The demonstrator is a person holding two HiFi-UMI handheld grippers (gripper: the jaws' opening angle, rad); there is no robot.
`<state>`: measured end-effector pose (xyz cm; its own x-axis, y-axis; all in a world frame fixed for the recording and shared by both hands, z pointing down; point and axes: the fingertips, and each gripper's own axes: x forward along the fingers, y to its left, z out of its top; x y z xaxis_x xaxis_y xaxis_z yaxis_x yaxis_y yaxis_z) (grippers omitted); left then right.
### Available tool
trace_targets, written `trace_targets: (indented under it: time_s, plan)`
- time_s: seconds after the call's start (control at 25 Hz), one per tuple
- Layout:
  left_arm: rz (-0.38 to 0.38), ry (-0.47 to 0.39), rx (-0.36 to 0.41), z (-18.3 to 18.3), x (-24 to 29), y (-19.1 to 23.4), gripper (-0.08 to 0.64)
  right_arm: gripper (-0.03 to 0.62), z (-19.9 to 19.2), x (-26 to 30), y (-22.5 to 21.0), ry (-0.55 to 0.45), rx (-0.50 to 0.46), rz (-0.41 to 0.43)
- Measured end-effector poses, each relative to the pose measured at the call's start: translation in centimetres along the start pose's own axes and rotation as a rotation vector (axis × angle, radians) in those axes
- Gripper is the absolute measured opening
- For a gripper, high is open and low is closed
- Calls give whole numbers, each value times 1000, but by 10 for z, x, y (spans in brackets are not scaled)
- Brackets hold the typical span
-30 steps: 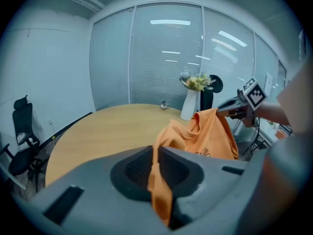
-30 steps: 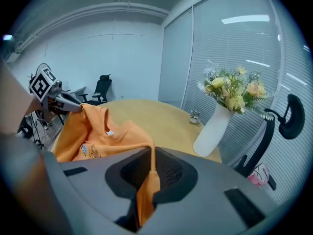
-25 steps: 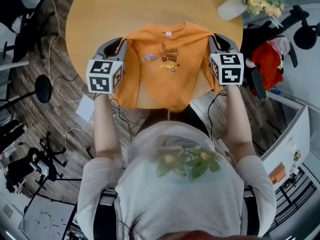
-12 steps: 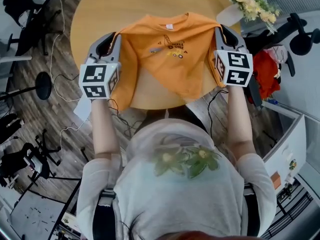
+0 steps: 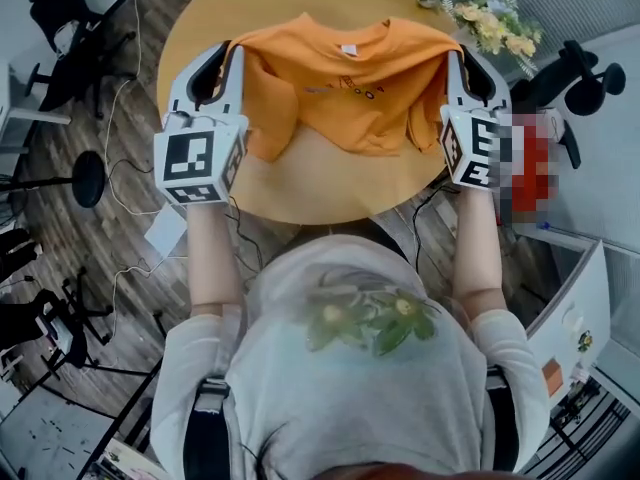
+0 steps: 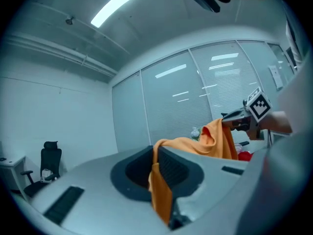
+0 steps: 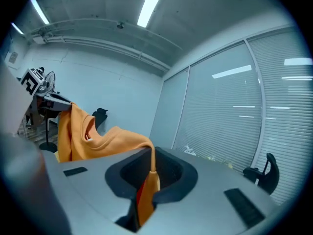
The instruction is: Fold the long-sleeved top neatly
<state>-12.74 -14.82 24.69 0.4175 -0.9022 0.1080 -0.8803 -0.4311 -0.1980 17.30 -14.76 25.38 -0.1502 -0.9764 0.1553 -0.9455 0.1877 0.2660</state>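
In the head view the left gripper sits at about 10 o'clock, its marker cube nearest the person. In the left gripper view its jaws are pressed almost together, pinching a thin fold of the orange long-sleeved top; the cloth runs up out of the pinch and away toward 2 o'clock. The top hangs stretched between the two grippers at 12 o'clock, held by its shoulder corners above the round wooden worktop. Its lower part is bunched and draped down, and whether the hem touches the wood cannot be told. A small white neck label shows inside the collar, too small to read. A dark chest print is creased in the folds and its lettering cannot be read either. At 1 o'clock a bunch of flowers lies at the worktop's far edge. The right gripper is at 2 o'clock, its marker cube facing up. In the right gripper view its jaws are likewise nearly closed on a narrow fold of the top, which stretches toward 10 o'clock.
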Motion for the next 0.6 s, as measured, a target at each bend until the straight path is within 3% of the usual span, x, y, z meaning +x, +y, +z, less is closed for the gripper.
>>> trace_targets:
  time_s: [0.4,0.6]
  plan:
    - [29,-183,59,65,-55,12,32,35,67,-61,4,-169,-41,-107]
    - [52,-291,53,99,-88,19,32,35,104,-102,10,-278,-51,-159]
